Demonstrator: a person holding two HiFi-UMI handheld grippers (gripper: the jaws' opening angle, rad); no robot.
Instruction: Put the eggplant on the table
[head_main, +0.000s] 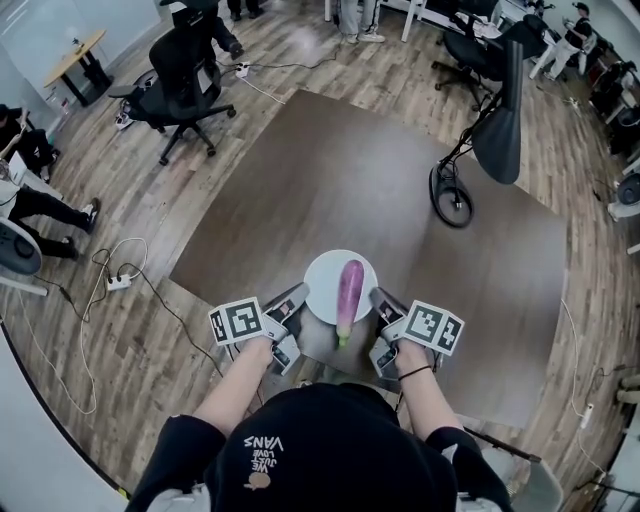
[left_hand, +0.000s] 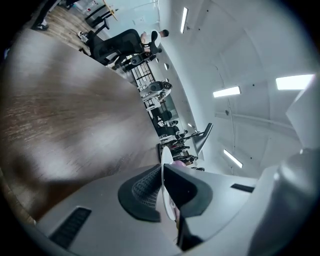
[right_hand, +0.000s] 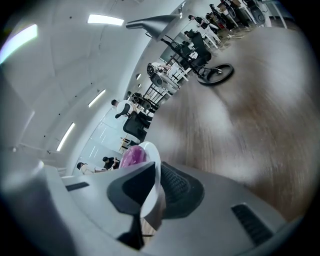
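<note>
Brown table (head_main: 330, 190) bears a black lamp (head_main: 497, 120) at far right. The left gripper (head_main: 297, 299) and right gripper (head_main: 379, 301) each clamp the white plate (head_main: 321, 280) by its rim. A purple eggplant (head_main: 350, 290) lies on it, green stem nearward.

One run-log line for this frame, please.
left gripper: shut on plate | right gripper: shut on plate | eggplant: on plate, not yet on table

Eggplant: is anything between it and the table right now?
Only the white plate that the eggplant lies on, clamped at opposite rims by the left gripper and right gripper. The table ahead looks bare; the lamp stands off right.
</note>
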